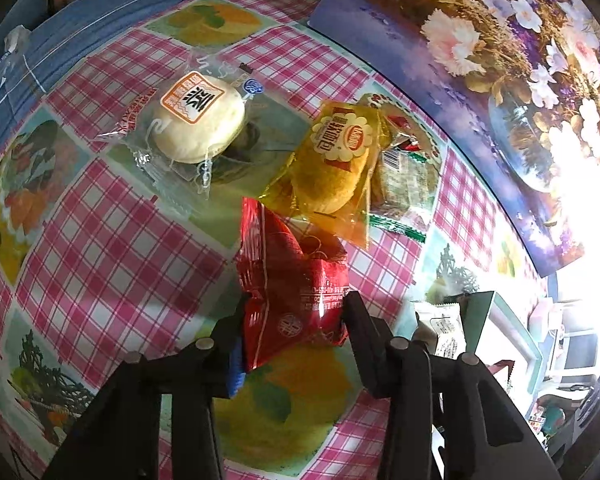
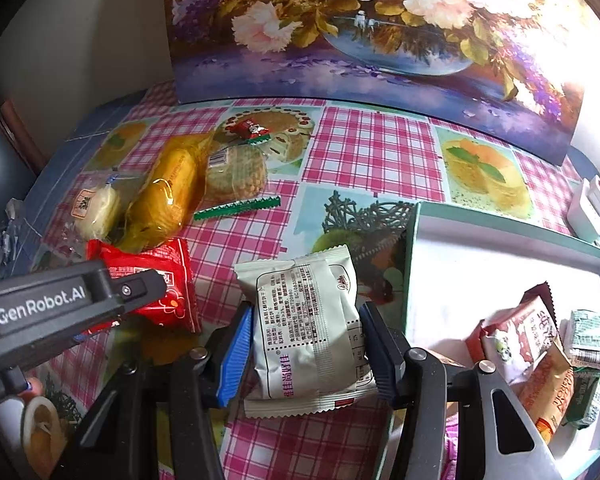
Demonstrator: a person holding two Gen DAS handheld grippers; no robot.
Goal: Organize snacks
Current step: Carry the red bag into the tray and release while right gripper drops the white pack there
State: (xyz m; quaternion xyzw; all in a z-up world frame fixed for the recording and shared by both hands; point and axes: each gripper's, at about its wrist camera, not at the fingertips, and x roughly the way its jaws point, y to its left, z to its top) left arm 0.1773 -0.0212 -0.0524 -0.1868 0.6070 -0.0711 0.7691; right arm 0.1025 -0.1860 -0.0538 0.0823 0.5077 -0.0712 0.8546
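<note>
Lengthwise, red packet (image 1: 292, 284) (upright) between fingers (image 1: 356, 312)

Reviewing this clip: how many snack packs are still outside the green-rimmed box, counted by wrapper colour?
Red foil packet: 1
Yellow plastic packet: 1
Pale grey-green foil packet: 1
Clear wrappers: 2, a round white bun and a round brownish cake
Total: 5

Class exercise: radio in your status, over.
Left gripper shut on red packet. Right gripper shut on pale packet. Tray alongside, path clear.
</note>
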